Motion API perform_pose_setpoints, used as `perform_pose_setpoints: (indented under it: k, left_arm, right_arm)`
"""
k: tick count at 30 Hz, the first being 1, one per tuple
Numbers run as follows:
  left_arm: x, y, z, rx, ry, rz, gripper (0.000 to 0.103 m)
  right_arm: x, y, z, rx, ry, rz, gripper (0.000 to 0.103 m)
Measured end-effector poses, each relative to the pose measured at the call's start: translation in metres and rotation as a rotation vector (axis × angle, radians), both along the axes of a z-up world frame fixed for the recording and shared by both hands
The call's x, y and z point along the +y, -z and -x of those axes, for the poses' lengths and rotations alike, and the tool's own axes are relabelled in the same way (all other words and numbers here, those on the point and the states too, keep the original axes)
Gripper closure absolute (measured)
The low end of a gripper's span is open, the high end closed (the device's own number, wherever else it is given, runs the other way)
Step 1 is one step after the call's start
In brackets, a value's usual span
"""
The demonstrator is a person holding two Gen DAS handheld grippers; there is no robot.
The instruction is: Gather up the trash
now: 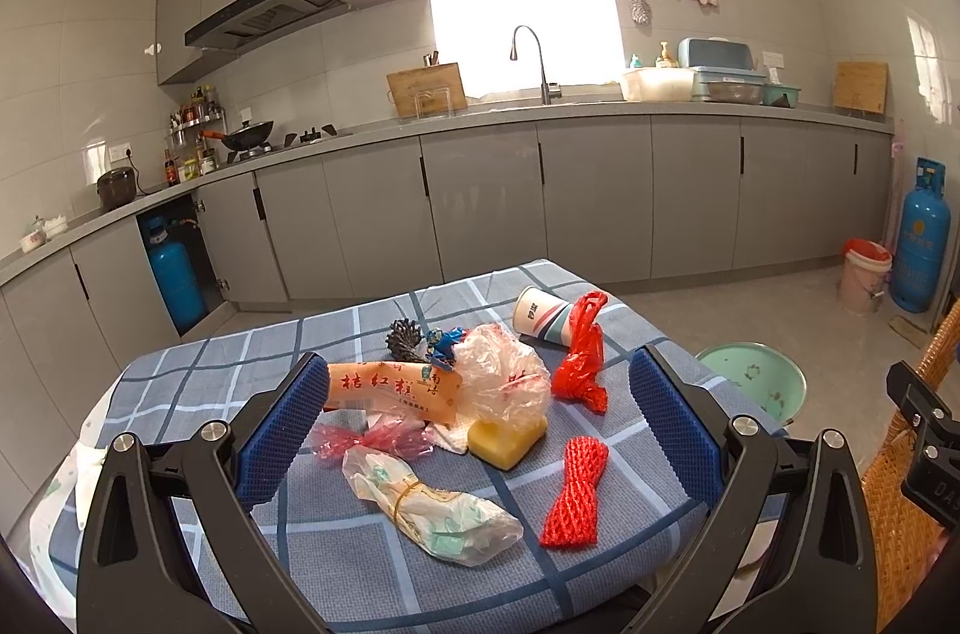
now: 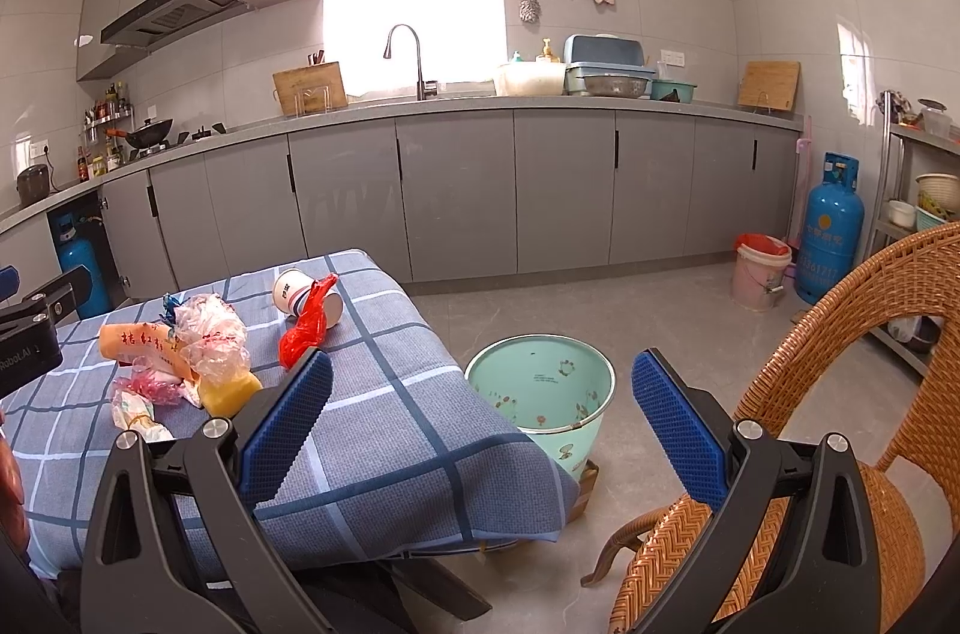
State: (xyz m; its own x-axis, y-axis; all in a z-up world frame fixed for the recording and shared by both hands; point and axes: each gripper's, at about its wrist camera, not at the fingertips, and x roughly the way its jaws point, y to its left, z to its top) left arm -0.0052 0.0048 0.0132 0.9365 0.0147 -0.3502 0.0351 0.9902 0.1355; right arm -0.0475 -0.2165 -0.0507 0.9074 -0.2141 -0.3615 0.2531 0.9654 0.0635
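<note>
Trash lies on a small table with a blue checked cloth: an orange wrapper, a clear plastic bag, a yellow sponge, a red net, a red plastic bag, a paper cup, a bagged wrapper, a pink wrapper. My left gripper is open and empty above the pile. A mint green bin stands on the floor right of the table. My right gripper is open and empty in front of the bin.
A wicker chair stands at the right, close to the bin. A pink bucket and a blue gas cylinder stand by the grey cabinets. A pine cone lies on the table.
</note>
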Motion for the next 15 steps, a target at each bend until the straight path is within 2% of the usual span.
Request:
perform_pose_setpoints:
  k: [15]
  left_arm:
    - [0.009, 0.008, -0.01, 0.023, -0.036, -0.019, 0.005]
  right_arm:
    - [0.004, 0.004, -0.006, 0.003, -0.014, -0.003, 0.005]
